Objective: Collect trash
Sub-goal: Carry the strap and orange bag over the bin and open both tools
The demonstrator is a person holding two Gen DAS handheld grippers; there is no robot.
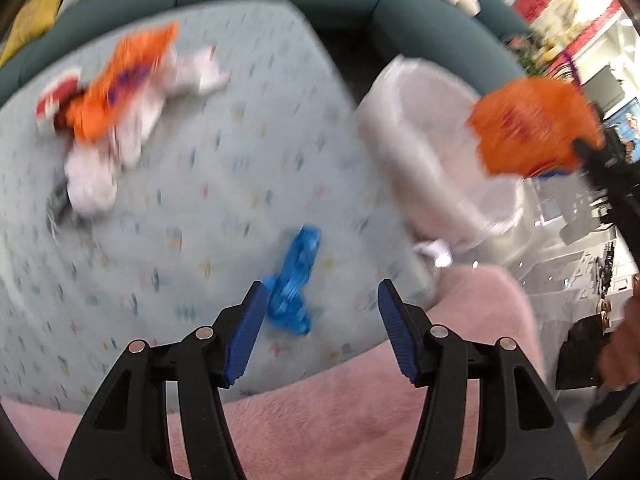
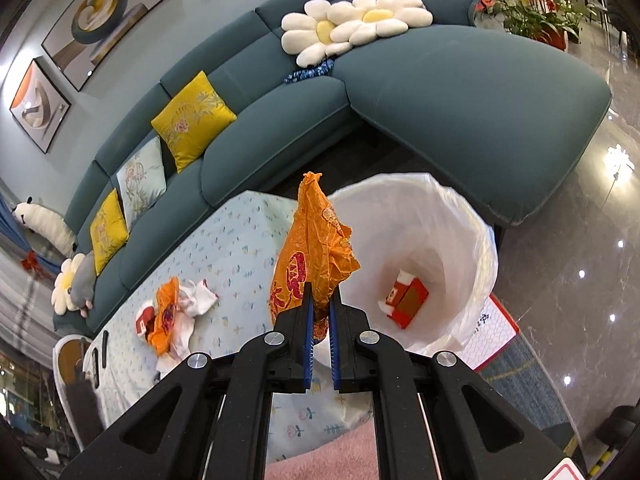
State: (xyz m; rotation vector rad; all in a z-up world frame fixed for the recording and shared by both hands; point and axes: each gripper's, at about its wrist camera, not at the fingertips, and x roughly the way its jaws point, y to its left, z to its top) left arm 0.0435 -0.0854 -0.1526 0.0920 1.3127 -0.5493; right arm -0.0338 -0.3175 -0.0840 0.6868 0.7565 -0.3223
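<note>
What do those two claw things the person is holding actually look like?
Both match: the left gripper and right gripper are matte black plastic frames with triangular cut-outs and round silver pivot pins. Their jaws carry ribbed blue pads. No cables, markings or sleeves are visible.

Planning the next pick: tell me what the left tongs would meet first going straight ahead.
Probably the blue wrapper, lying on the patterned tablecloth just ahead of the open left tongs, slightly toward its left finger. The view is blurred, so depth is uncertain.

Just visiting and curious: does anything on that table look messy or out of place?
Yes. A heap of crumpled orange and white wrappers lies on the tablecloth, and a blue scrap sits near its edge. The right tongs hold an orange wrapper beside the bin.
</note>
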